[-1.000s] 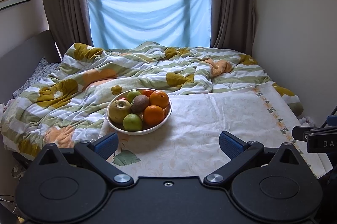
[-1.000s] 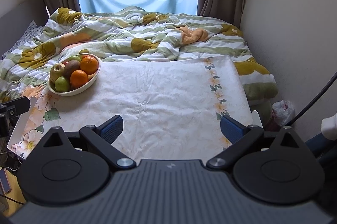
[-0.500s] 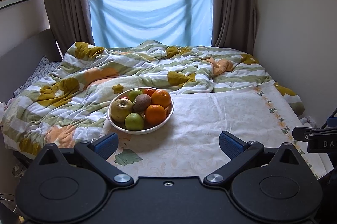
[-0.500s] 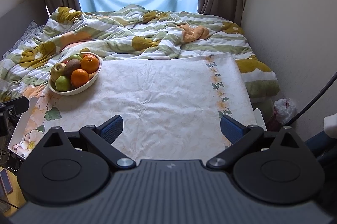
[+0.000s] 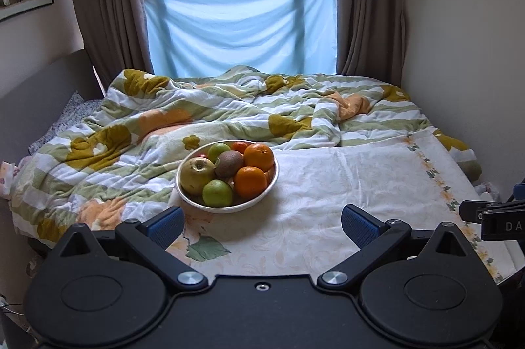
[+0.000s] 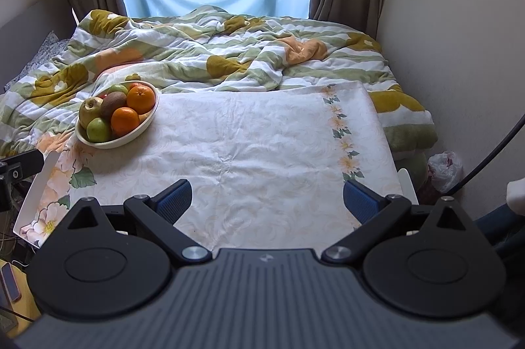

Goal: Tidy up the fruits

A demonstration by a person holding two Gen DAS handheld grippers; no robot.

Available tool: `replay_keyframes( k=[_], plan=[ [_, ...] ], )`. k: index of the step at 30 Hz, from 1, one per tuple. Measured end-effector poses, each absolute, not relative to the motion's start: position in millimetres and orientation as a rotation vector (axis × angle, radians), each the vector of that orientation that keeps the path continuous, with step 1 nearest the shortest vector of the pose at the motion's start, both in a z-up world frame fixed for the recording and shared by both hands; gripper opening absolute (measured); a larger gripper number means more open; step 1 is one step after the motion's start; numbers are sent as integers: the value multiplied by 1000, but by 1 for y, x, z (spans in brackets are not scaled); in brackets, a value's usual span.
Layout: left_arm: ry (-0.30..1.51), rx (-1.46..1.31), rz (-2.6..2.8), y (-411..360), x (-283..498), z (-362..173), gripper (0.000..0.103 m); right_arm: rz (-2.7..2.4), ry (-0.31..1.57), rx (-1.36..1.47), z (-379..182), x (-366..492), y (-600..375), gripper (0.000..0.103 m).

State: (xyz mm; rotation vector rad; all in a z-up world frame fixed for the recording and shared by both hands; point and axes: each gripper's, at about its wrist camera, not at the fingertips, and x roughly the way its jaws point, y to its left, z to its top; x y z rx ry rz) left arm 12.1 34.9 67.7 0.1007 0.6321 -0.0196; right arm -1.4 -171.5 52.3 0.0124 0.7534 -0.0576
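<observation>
A white bowl [image 5: 262,197] of fruit is seen resting on a floral-printed white cloth [image 5: 344,185] that is spread flat over the near part of a bed. In the bowl, a yellowish apple [image 5: 197,171] is set at the left, a small green apple [image 5: 217,193] at the front, a kiwi [image 5: 229,164] in the middle, and two oranges [image 5: 250,181] at the right, one behind the other; a further green fruit and a reddish one are glimpsed at the back, but their kind cannot be told. The fruits are piled touching one another.

The left gripper [image 5: 262,222] is held above the near edge of the cloth, its blue-padded fingers spread wide with nothing between them; the bowl lies just ahead and slightly to its left. The right gripper [image 6: 267,199] is likewise held with its fingers spread wide and empty, over bare cloth, with the bowl [image 6: 131,137] well apart at the far left of its view.

A rumpled striped blanket [image 5: 229,112] with yellow and orange flowers is heaped behind the cloth. A pale blue sheet [image 5: 239,30] is hung across the lower window between brown curtains [image 5: 105,4].
</observation>
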Motion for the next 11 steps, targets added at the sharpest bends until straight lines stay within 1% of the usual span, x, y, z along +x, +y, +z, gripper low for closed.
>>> replay_keyframes(
  k=[6,11],
  plan=[
    [613,119,9,37,12,67,103,-59,756,13,51,-1,-170,103],
    [632,94,-2,42,18,65,103,-58,758,14,51,1,-171,103]
  ],
)
